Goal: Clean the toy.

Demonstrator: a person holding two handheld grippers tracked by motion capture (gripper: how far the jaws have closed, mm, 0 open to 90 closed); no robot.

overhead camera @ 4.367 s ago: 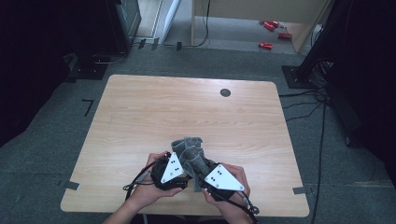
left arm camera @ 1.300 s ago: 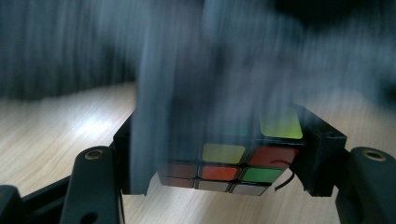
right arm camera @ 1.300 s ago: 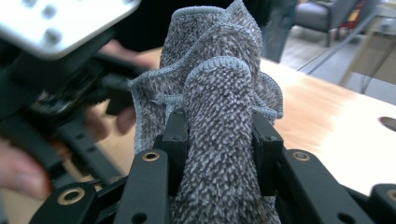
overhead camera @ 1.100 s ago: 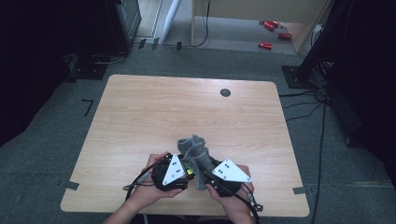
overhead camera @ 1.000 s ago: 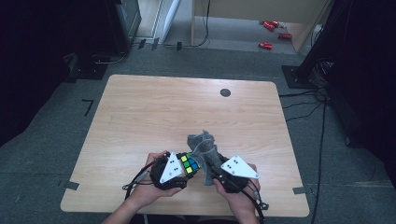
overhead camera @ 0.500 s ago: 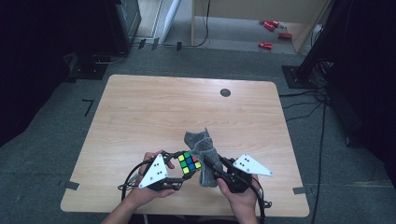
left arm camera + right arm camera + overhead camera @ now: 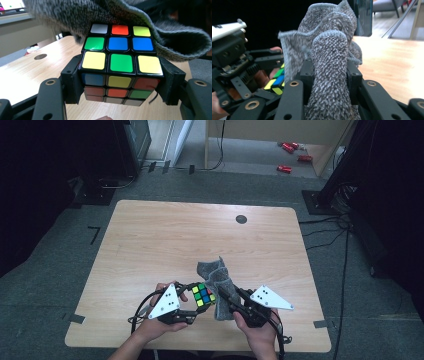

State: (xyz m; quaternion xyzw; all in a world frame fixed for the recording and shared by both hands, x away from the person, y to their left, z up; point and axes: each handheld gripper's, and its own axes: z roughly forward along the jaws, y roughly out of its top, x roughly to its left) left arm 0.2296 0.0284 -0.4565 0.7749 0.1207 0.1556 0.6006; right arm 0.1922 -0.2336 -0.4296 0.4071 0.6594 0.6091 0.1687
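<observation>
- Grey knitted cloth (image 7: 216, 281): bunched and upright at the near edge of the light wooden table (image 7: 165, 240), clamped between the right gripper (image 7: 231, 300) jaws; one fold drapes against the cube.
- Multicoloured puzzle cube (image 7: 202, 295): just left of the cloth, gripped on two opposite sides by the left gripper (image 7: 194, 303) jaws.

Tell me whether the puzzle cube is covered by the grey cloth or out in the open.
Mostly uncovered. The puzzle cube shows its coloured faces between the left tongs; the grey cloth only drapes over its far edge.

Wooden table (image 7: 165, 240) — grey carpet (image 7: 60, 270), dark surroundings
</observation>
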